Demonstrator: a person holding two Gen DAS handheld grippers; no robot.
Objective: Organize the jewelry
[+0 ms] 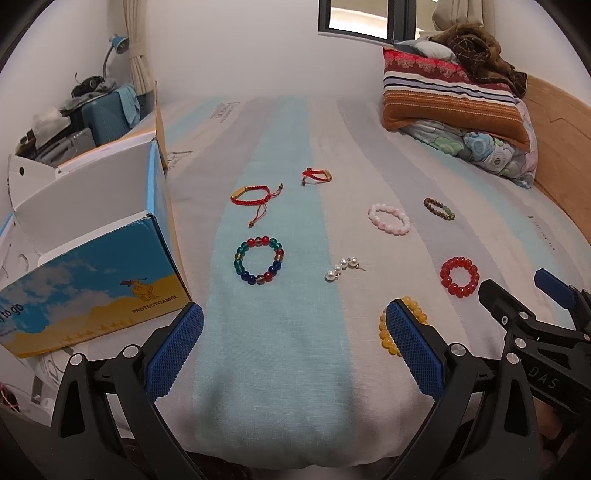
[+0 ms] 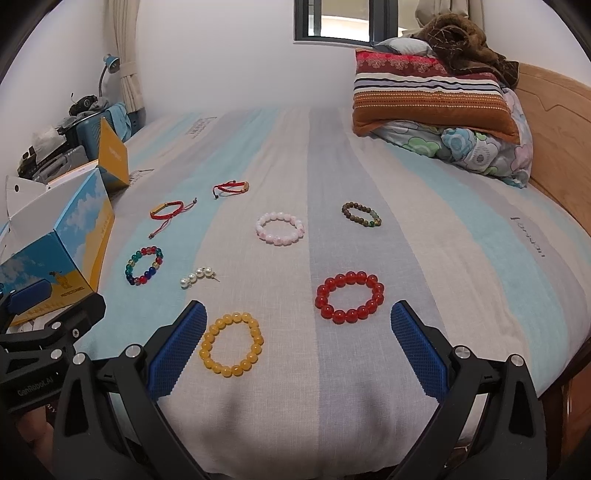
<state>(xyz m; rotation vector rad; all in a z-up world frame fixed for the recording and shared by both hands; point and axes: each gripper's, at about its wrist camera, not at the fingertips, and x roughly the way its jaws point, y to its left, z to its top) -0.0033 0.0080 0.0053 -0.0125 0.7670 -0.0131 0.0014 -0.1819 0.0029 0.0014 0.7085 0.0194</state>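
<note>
Several bracelets lie spread on the striped bed sheet [image 2: 332,166]. Nearest are a yellow bead bracelet [image 2: 232,344] and a red bead bracelet [image 2: 350,297]. Farther off lie a pearl piece [image 2: 197,277], a multicolour bead bracelet [image 1: 259,260], a pink bead bracelet [image 2: 280,228], a brown bead bracelet [image 2: 361,214] and two red cord bracelets [image 1: 251,195] [image 1: 316,175]. My left gripper [image 1: 295,332] is open above the sheet's near edge, empty. My right gripper [image 2: 299,332] is open too, the yellow bracelet just inside its left finger. An open blue and yellow box [image 1: 88,258] stands at the left.
Stacked pillows and a brown blanket [image 2: 432,92] sit at the far right against a wooden headboard [image 2: 554,122]. Suitcases and clutter [image 1: 92,110] stand beyond the box on the left. A window [image 2: 343,22] is in the back wall.
</note>
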